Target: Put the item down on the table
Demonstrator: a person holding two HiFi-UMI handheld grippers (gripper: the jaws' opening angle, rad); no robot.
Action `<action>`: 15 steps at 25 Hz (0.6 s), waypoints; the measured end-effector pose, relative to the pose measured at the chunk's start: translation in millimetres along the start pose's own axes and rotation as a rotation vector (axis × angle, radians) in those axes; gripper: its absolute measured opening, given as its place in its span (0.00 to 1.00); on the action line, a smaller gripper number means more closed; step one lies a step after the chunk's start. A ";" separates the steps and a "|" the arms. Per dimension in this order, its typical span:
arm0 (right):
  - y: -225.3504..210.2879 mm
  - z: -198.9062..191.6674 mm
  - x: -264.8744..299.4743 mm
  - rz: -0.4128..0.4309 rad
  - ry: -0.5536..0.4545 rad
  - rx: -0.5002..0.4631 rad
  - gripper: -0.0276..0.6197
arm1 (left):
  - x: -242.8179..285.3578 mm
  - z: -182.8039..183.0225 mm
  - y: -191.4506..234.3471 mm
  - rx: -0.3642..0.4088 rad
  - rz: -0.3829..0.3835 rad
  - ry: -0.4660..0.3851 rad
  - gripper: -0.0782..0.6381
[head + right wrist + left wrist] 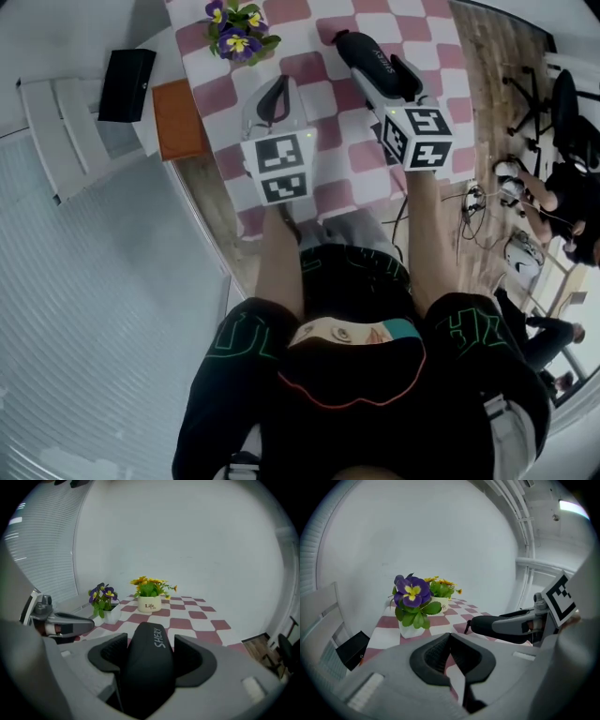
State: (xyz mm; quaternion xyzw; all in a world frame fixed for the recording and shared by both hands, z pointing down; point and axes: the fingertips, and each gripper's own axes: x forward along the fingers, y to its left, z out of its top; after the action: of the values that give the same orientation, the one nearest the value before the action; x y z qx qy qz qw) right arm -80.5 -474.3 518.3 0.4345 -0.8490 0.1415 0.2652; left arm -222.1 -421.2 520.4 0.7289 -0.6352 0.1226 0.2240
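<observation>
While my right gripper (152, 651) clamps its fingers on the black case (151, 677), my left gripper (450, 638) has its fingers together, empty.
One white pot (112, 616) holds purple flowers (104, 594); the Life pot (149, 604) holds yellow flowers (149, 581).

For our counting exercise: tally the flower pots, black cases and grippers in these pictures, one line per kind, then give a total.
Flower pots: 2
Case: 1
Grippers: 2
Total: 5
</observation>
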 end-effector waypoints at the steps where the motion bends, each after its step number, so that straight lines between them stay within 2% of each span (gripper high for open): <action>1: -0.5 -2.3 -2.2 -0.002 -0.001 0.000 0.53 | 1.3 -0.3 -2.1 0.002 -0.003 0.000 0.12; 9: -2.2 -30.6 -19.9 -0.014 0.041 -0.022 0.53 | 7.8 -2.3 -36.2 0.017 -0.064 -0.001 0.12; 15: 2.1 -46.1 -19.6 0.018 0.029 -0.033 0.53 | 4.3 -12.9 -45.8 0.003 -0.054 0.017 0.12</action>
State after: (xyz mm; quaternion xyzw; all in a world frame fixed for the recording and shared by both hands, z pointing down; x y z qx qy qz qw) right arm -57.7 -438.3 544.8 0.4203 -0.8512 0.1359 0.2835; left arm -175.1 -414.5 525.8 0.7451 -0.6131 0.1236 0.2316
